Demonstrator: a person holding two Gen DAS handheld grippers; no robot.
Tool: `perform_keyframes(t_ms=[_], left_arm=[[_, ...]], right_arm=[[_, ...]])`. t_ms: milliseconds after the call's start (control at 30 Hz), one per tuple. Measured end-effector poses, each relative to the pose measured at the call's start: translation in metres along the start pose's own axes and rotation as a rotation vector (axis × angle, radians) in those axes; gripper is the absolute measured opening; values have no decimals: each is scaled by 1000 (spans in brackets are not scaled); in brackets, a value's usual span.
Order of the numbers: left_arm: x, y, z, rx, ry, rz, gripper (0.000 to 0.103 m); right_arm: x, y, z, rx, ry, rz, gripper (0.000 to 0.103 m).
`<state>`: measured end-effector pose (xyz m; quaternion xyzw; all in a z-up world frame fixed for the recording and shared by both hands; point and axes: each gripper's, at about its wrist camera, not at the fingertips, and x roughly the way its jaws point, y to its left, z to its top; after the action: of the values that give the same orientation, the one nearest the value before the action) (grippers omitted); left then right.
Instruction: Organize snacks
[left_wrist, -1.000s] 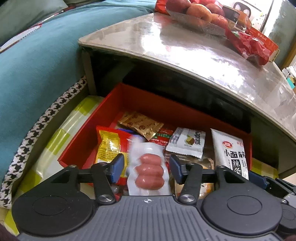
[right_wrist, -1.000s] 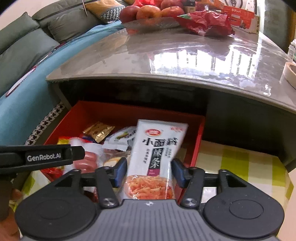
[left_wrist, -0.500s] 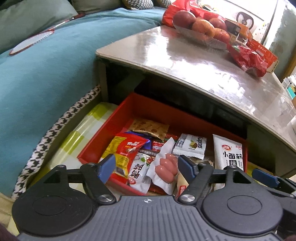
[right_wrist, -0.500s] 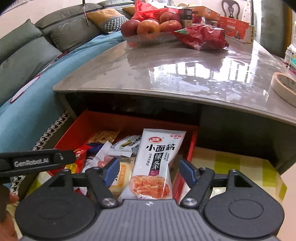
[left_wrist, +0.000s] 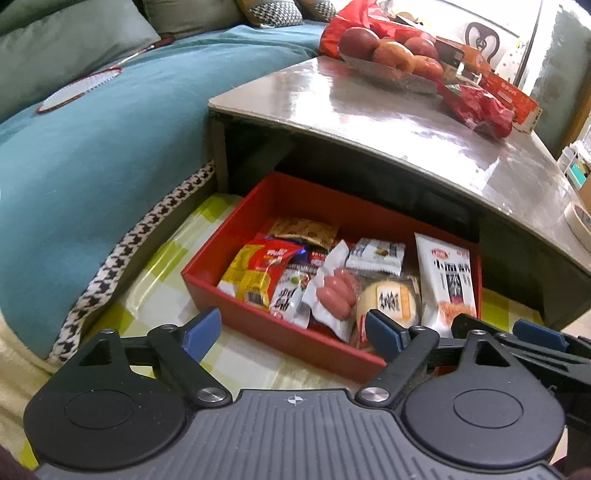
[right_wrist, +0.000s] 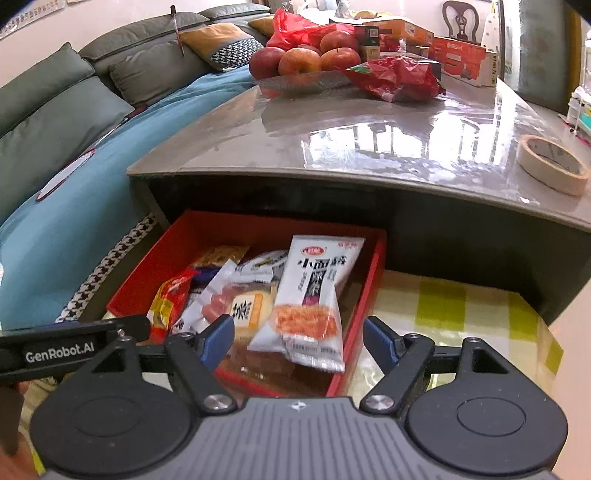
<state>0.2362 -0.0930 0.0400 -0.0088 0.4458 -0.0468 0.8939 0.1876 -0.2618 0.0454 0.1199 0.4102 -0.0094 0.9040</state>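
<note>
A red box (left_wrist: 280, 336) (right_wrist: 144, 280) sits on a checked cloth under the table's front edge, filled with several snack packets. A sausage pack (left_wrist: 334, 291) lies in its middle, beside a round cake packet (left_wrist: 391, 299). A white spicy-strip packet (left_wrist: 448, 277) (right_wrist: 314, 291) leans along the box's right side. My left gripper (left_wrist: 291, 334) is open and empty, just in front of the box. My right gripper (right_wrist: 299, 341) is open and empty, above the box's near right corner.
The glossy table top (right_wrist: 369, 136) overhangs the box and carries a fruit dish with apples (right_wrist: 303, 62), a red bag (right_wrist: 395, 79), cartons and a tape roll (right_wrist: 550, 162). A teal sofa (left_wrist: 74, 147) lies left. The green checked cloth (right_wrist: 461, 314) extends right.
Both grippers let go of their packets, opened wide and pulled back and up from the box. The sausage pack and the white spicy-strip packet now lie in the box.
</note>
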Motion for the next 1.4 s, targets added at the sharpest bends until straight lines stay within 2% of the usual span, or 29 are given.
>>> perform_keyframes(t_ms=[200, 633, 900, 1400], left_arm=[[-14, -1, -18, 8, -4, 10, 96], [-40, -3, -55, 27, -12, 11, 101], [-52, -1, -70, 28, -10, 0, 103], [-58, -3, -91, 64, 0, 28, 103]], right_arm=[[-21, 0, -12, -9, -20, -6, 79], [-51, -6, -43, 6, -18, -28, 80], [-64, -7, -60, 5, -10, -41, 80], [-79, -5, -76, -2, -5, -33, 81]])
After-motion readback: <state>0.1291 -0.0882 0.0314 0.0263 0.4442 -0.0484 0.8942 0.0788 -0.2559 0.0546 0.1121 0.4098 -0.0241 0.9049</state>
